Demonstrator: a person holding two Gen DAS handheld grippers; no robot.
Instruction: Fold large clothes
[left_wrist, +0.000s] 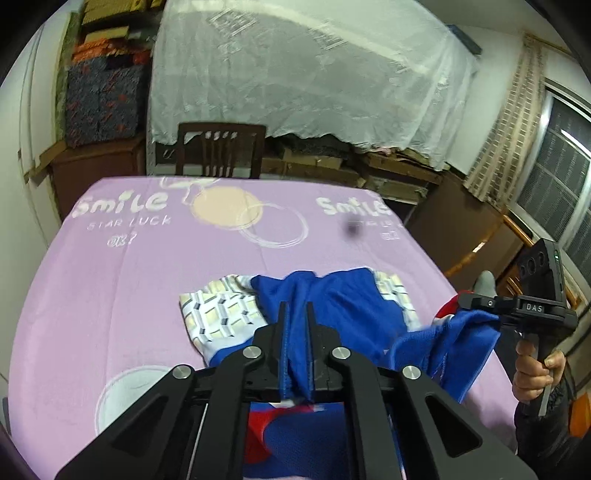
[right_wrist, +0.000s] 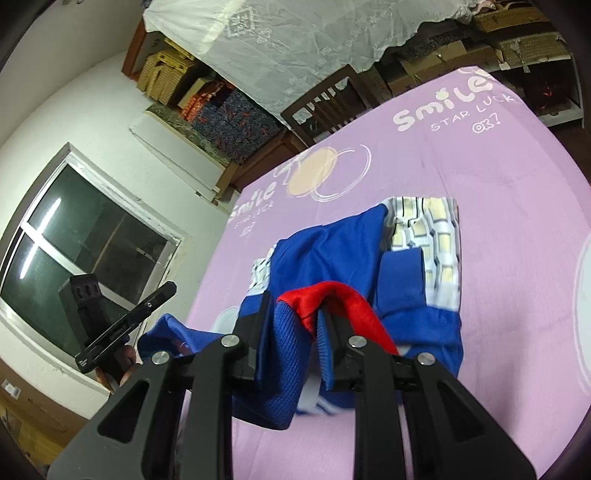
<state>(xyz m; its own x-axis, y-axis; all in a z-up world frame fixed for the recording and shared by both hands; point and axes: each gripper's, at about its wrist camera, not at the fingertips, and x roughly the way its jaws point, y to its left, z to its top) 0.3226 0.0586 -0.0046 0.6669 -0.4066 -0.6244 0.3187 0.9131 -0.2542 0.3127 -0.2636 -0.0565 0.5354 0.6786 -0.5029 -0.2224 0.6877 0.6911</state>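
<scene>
Left wrist view: my left gripper (left_wrist: 295, 314) is clamped tight on a bunched edge of the blue garment (left_wrist: 332, 295), the cloth pinched between both jaws and trailing forward from the tips onto the lilac bedsheet (left_wrist: 110, 277). Beyond the tips, the garment lies partly over a checked cloth (left_wrist: 218, 314), which shows on either side of the blue fabric. To the right of my jaws, the right gripper (left_wrist: 476, 302) appears side-on, gripping another edge of the same garment, with the hand (left_wrist: 535, 369) that carries it below.

Right wrist view: my right gripper (right_wrist: 295, 310) is closed on a thicker fold, blue ribbed hem and red lining (right_wrist: 343, 306) together between the jaws, which stand slightly apart because of the bulk. Ahead of the tips lies a blue sleeve with its cuff (right_wrist: 402, 280) on the checked cloth. To the left of these jaws, the left gripper's body is in view, its tips hidden by cloth.

Progress, as I judge it: early to middle. Both edges are secured and the garment is lifted at my end, still rumpled, with no flat fold visible. Remaining: carry the held edge over, lay it square, tuck the sleeve, smooth, then fold again. The checked cloth beneath may drag along.
</scene>
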